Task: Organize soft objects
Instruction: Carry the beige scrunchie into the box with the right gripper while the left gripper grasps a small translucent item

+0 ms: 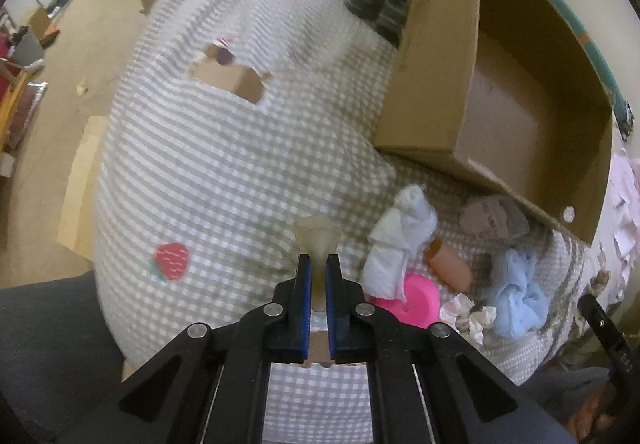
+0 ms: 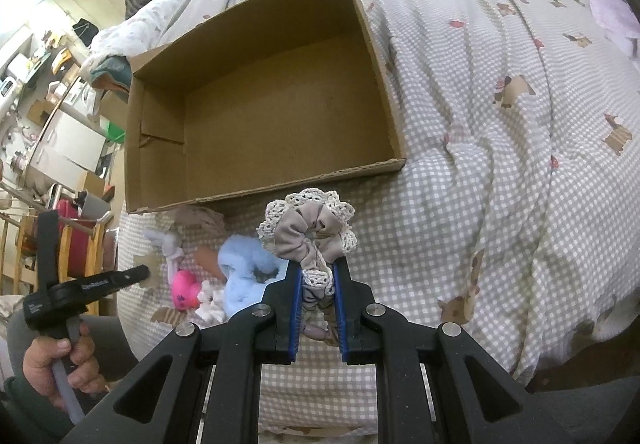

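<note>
My left gripper (image 1: 319, 262) is shut on a pale translucent rubbery piece (image 1: 317, 240), held above the checked bedspread. My right gripper (image 2: 317, 268) is shut on a beige scrunchie (image 2: 310, 236) together with a cream crochet doily (image 2: 344, 214), just in front of the empty cardboard box (image 2: 256, 112). On the bed lie a white cloth bundle (image 1: 400, 240), a pink toy (image 1: 416, 298), a peach tube (image 1: 450, 266), a light blue fluffy scrunchie (image 1: 516, 298) and a grey pouch (image 1: 494, 220). The blue scrunchie (image 2: 244, 272) and pink toy (image 2: 184, 290) also show in the right wrist view.
The box (image 1: 508, 92) lies on the bedspread (image 1: 224, 164) with its open side facing me. A grey tabby cat (image 1: 384, 0) lies behind it near the pillows. The bed's left edge drops to a tan floor with clutter (image 1: 28, 56). The left gripper's handle (image 2: 80, 284) shows at lower left.
</note>
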`<control>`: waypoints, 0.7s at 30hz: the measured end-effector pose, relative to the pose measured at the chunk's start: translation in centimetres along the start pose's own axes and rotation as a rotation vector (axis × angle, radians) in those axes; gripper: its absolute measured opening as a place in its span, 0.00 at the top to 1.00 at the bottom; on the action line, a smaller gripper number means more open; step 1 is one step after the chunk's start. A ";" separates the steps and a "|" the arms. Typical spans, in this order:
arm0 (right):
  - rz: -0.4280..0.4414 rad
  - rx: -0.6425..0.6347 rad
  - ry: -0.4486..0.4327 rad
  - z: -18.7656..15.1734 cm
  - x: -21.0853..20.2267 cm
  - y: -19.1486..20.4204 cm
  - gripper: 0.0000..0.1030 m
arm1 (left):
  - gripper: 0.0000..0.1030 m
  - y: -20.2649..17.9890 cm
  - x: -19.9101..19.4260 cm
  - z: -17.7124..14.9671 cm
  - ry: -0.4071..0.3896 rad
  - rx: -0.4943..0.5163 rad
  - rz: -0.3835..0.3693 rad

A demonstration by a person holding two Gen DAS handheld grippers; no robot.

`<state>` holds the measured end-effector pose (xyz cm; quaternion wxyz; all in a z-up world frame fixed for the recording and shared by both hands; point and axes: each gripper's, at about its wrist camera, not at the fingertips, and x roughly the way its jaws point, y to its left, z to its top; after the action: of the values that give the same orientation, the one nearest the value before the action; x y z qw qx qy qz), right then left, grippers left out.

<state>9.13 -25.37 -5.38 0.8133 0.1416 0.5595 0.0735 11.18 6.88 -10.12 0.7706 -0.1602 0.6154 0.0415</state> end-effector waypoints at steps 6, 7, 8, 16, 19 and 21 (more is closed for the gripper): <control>0.003 0.010 -0.030 -0.1 -0.9 -0.2 0.84 | 0.94 0.8 -4.1 -0.2 -0.134 0.017 0.047; 0.003 0.009 -0.036 -0.1 -1.1 -0.1 0.84 | 0.94 0.8 -5.1 -0.3 -0.165 0.026 0.045; 0.003 0.008 -0.040 -0.1 -1.3 0.0 0.84 | 0.94 0.5 -5.5 -0.4 -0.179 0.030 0.037; 0.051 -0.020 -0.229 1.0 -6.1 1.7 0.84 | 0.94 -3.1 -9.5 -0.5 -0.283 0.118 -0.005; 0.072 -0.025 -0.272 1.7 -7.9 2.2 0.84 | 0.94 -4.6 -12.1 0.1 -0.326 0.146 -0.030; 0.096 -0.021 -0.294 2.4 -8.9 2.4 0.84 | 0.94 -5.3 -13.5 0.8 -0.346 0.158 -0.048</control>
<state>8.20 -25.92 4.08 0.8836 0.1687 0.4261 0.0965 10.11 3.95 4.03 0.8758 -0.1042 0.4713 0.0016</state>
